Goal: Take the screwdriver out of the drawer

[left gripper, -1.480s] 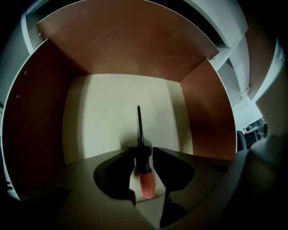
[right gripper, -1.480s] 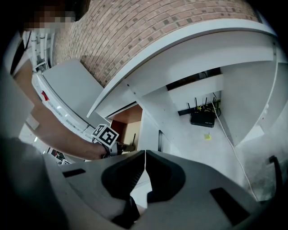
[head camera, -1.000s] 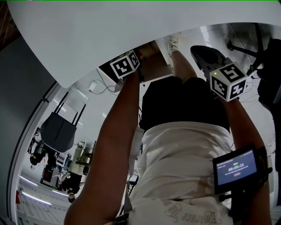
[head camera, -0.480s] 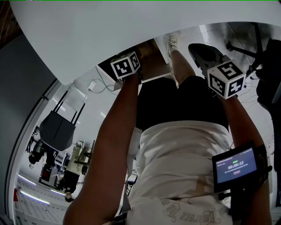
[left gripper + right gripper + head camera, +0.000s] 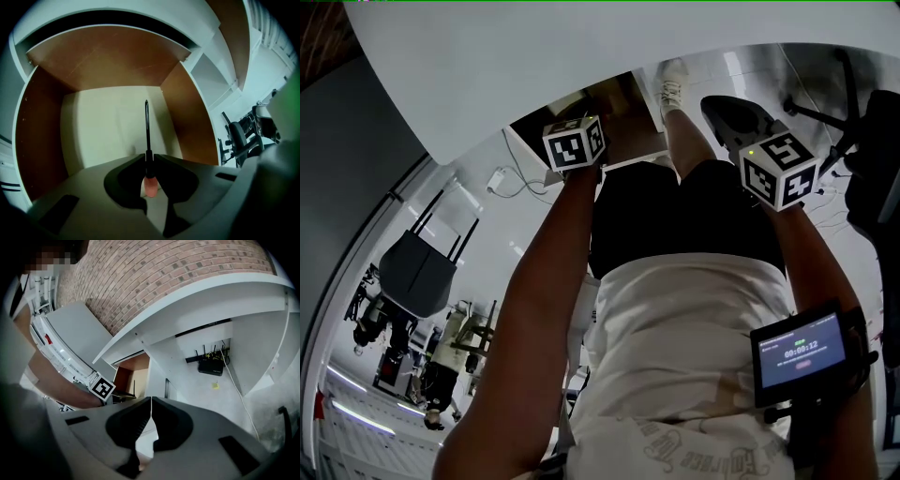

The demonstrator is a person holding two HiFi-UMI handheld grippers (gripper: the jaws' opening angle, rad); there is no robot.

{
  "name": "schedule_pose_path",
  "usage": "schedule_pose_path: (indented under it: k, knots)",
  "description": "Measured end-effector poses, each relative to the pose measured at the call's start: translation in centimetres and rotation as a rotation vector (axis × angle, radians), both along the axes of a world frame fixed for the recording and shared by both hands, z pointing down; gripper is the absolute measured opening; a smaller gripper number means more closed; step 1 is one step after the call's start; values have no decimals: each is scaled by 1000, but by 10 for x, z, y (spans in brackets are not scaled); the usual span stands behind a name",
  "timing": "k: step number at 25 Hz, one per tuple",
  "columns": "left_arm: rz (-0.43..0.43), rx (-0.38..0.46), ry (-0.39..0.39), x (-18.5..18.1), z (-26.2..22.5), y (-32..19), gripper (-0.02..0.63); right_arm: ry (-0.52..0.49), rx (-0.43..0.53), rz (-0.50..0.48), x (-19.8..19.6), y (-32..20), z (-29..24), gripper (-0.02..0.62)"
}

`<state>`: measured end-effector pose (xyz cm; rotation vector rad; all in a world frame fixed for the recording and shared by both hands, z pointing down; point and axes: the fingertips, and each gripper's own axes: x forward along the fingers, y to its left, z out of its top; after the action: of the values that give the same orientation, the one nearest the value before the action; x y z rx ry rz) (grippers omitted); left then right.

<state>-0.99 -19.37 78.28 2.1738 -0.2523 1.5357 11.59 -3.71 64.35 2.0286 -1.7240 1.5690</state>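
The screwdriver has a thin black shaft [image 5: 146, 126] and a pale orange handle [image 5: 150, 186]. My left gripper [image 5: 148, 157] is shut on it where shaft meets handle; its jaws have just been closing on it. The shaft points down into the open drawer [image 5: 103, 61], which has brown walls and a cream floor. In the head view the left gripper's marker cube [image 5: 575, 143] hangs over the drawer [image 5: 614, 98]. My right gripper [image 5: 151, 399] is shut on nothing and stays to the right [image 5: 779, 170]. From there it looks at the drawer [image 5: 136, 369] and the screwdriver's shaft [image 5: 134, 387].
A white desk top [image 5: 534, 56] overhangs the drawer. A black router [image 5: 211, 365] with cables sits on the floor under the desk, before a brick wall [image 5: 164, 273]. A grey chair [image 5: 417, 272] stands at the left and a black chair base [image 5: 741, 117] at the right.
The left gripper's cube has shifted slightly right and more of the drawer's brown inside shows above it. The right gripper has hardly moved.
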Motion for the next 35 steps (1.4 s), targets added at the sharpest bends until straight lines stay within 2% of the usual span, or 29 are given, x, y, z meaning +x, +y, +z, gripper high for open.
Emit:
schedule_pose_path:
  k: [7,14,21,28,35]
  knots:
    - [18,-3,73,23,-19,-2,69,13,17,-22,5,-12,-3,25]
    - [2,-28,125,26,-34,3,69,13,16,-43,-3,-6,-3,25]
    - [0,4,159,-9,-98,3,69,43,59,-44,-36,-8,-50,25]
    - [-46,20,179,-12,-146,19,69,57,72,-75,-33,-3,-78,24]
    - [-37,34,215,-20,-150,15,69,60,76,-96,-36,-13,-80,25]
